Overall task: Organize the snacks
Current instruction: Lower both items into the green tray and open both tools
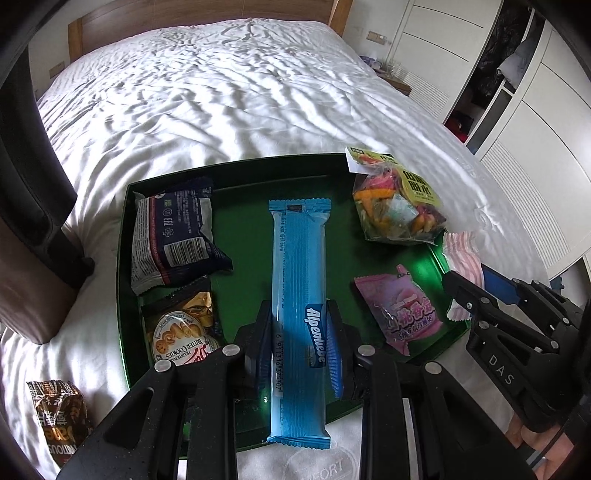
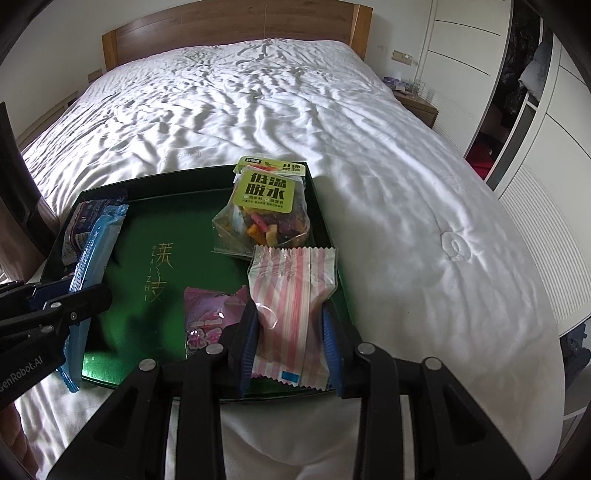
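Observation:
A dark green tray (image 1: 243, 236) (image 2: 177, 229) lies on the white bed. My left gripper (image 1: 298, 343) is shut on a long blue Alpenliebe pack (image 1: 298, 280), held over the tray's middle; it also shows in the right wrist view (image 2: 92, 254). My right gripper (image 2: 290, 332) is shut on a pink-and-white striped packet (image 2: 291, 295) above the tray's right edge; the packet shows in the left wrist view (image 1: 461, 254). In the tray lie a navy-and-white packet (image 1: 173, 236), a butter cookies packet (image 1: 184, 332), a pink packet (image 1: 399, 306) (image 2: 210, 314) and a dried-fruit bag (image 1: 399, 206) (image 2: 266, 210).
A brown snack packet (image 1: 59, 421) lies on the bed left of the tray. A dark headrest or chair (image 1: 33, 221) stands at the left. White wardrobes (image 2: 535, 110) and a bedside table (image 2: 413, 99) line the right. The wooden headboard (image 2: 229, 33) is at the back.

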`<state>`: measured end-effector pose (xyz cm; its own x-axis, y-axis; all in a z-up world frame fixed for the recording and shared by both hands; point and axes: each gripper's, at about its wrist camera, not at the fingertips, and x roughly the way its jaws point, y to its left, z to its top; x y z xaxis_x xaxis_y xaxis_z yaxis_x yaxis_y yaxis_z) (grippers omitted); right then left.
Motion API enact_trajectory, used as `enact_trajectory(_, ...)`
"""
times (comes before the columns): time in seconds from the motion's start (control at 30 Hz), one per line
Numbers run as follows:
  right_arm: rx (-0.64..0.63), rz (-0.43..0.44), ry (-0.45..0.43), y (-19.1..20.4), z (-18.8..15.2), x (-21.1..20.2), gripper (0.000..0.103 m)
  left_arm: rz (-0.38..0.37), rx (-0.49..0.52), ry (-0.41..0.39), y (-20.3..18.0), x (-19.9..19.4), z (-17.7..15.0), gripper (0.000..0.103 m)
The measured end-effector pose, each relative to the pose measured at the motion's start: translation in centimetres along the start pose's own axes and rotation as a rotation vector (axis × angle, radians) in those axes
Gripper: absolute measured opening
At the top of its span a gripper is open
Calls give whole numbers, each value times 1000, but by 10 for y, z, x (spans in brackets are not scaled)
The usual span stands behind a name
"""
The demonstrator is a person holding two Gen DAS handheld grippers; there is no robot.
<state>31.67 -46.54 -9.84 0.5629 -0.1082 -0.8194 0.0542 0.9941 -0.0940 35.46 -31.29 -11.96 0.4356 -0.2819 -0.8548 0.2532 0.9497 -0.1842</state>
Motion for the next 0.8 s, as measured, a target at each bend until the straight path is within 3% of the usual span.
enact_trajectory(0.1, -1, -1, -5, 0, 1, 0, 9, 10, 1, -4, 0, -2, 2, 23)
enact_trajectory(0.17, -6, 0, -9, 2, 1, 0, 23, 9, 4, -3, 0, -3, 3, 25)
enact_trajectory(0.4, -6, -12, -24, -2, 5, -6, 37, -6, 23, -11, -3, -9, 4, 25)
enact_trajectory(0.47, -9, -15, -26, -3, 6, -8, 57, -7, 25, -11, -3, -10, 4, 25)
enact_trajectory(0.8, 56, -3, -119, -14, 12, -47, 59, -25, 38, -39, 3, -32, 2, 25)
